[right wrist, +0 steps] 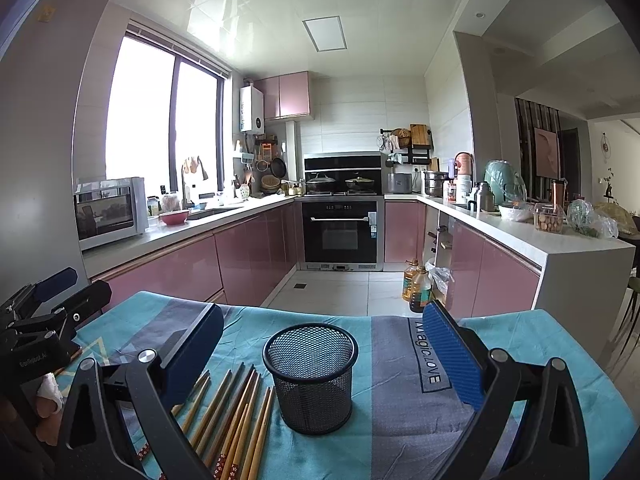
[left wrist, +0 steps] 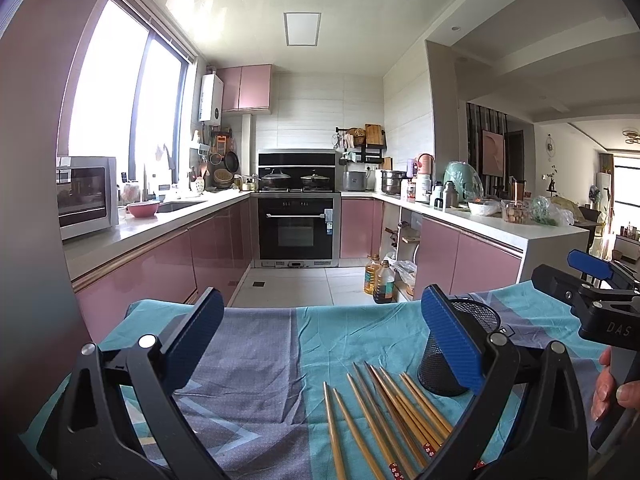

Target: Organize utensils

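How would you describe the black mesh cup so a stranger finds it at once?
Look at the table with the teal and grey cloth. The black mesh cup stands upright on it, empty, right of the loose wooden chopsticks. It is the only round, see-through container there.

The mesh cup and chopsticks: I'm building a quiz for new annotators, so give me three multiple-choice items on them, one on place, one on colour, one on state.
1. Where do the chopsticks lie relative to the mesh cup in the right wrist view?
A. To its left on the cloth
B. Inside it
C. Behind it

2. What colour is the mesh cup?
A. White
B. Black
C. Red

3. How is the right gripper?
A. Shut on a chopstick
B. Shut on the cup
C. Open, holding nothing

Answers:
1 A, the sticks fan out flat on the tablecloth left of the cup.
2 B, its wire mesh is black.
3 C, its blue fingers stand wide apart either side of the cup, touching nothing.
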